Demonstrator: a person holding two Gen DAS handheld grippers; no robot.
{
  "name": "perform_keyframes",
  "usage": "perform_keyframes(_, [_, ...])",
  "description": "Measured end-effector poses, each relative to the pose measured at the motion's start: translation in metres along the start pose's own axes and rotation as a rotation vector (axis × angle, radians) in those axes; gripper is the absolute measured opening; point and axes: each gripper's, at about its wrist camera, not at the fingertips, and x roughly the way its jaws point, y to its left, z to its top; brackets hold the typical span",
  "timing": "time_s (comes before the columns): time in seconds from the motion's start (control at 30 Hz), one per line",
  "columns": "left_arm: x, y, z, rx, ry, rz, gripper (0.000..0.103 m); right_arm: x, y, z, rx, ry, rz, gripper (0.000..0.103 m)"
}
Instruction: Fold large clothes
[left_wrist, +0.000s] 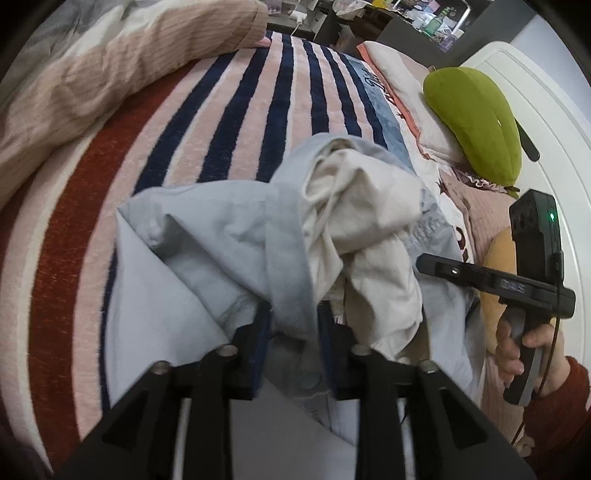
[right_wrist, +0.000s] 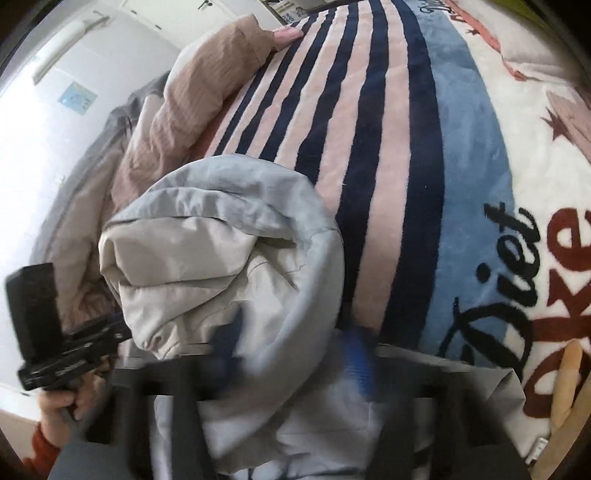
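A large light-blue garment (left_wrist: 207, 236) with a cream lining (left_wrist: 362, 206) lies bunched on a striped blanket (left_wrist: 240, 110). In the left wrist view my left gripper (left_wrist: 293, 332) is shut on a grey-blue fold of it, which fills the gap between the fingers. The right gripper's body (left_wrist: 517, 280) shows at the right, held by a hand (left_wrist: 517, 350), its tip at the garment's edge. In the blurred right wrist view my right gripper (right_wrist: 291, 347) has the garment (right_wrist: 221, 280) between its blue pads (right_wrist: 356, 354), and the rolled blue-and-cream bundle rises just beyond.
A beige ribbed quilt (left_wrist: 110, 85) is heaped along the blanket's far left side. A green plush cushion (left_wrist: 476, 122) leans on a pink pillow (left_wrist: 399, 81) by the white headboard (left_wrist: 535, 92). The other handheld gripper (right_wrist: 55, 332) appears at the left of the right wrist view.
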Motion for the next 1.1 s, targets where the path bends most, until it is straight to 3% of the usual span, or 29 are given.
perform_keyframes(0.03, [-0.005, -0.001, 0.0, 0.007, -0.008, 0.027, 0.049, -0.002, 0.001, 0.001, -0.002, -0.012, -0.033, 0.007])
perform_keyframes(0.07, [-0.008, -0.001, -0.001, 0.008, -0.015, 0.038, 0.054, -0.003, 0.006, -0.001, -0.01, -0.025, -0.052, 0.003])
perform_keyframes(0.1, [-0.015, -0.001, -0.002, 0.007, -0.029, 0.043, 0.06, -0.008, 0.012, -0.002, -0.025, -0.049, -0.057, 0.002])
perform_keyframes(0.2, [-0.036, 0.0, -0.006, 0.008, -0.048, 0.038, 0.063, -0.032, 0.035, -0.006, -0.098, -0.141, -0.058, 0.001])
perform_keyframes(0.33, [-0.07, -0.001, -0.012, 0.028, -0.072, 0.086, 0.068, -0.08, 0.08, -0.018, -0.266, -0.269, -0.029, 0.001])
perform_keyframes(0.43, [-0.095, -0.001, -0.02, 0.037, -0.094, 0.119, 0.074, -0.102, 0.12, -0.034, -0.407, -0.293, -0.014, 0.001])
perform_keyframes(0.53, [-0.12, 0.001, -0.028, 0.042, -0.106, 0.153, 0.078, -0.11, 0.152, -0.06, -0.525, -0.253, -0.007, 0.002])
perform_keyframes(0.73, [-0.16, 0.016, -0.046, 0.046, -0.121, 0.176, 0.084, -0.079, 0.191, -0.119, -0.66, -0.065, 0.036, 0.003])
perform_keyframes(0.8, [-0.164, 0.02, -0.052, 0.051, -0.116, 0.151, 0.084, -0.069, 0.195, -0.143, -0.684, 0.0, 0.051, 0.004])
perform_keyframes(0.93, [-0.157, 0.017, -0.061, 0.042, -0.078, 0.006, 0.085, -0.043, 0.191, -0.185, -0.679, 0.115, 0.052, 0.007])
perform_keyframes(1.1, [-0.129, -0.003, -0.062, 0.061, -0.022, -0.065, 0.086, -0.01, 0.187, -0.21, -0.674, 0.197, 0.008, 0.009])
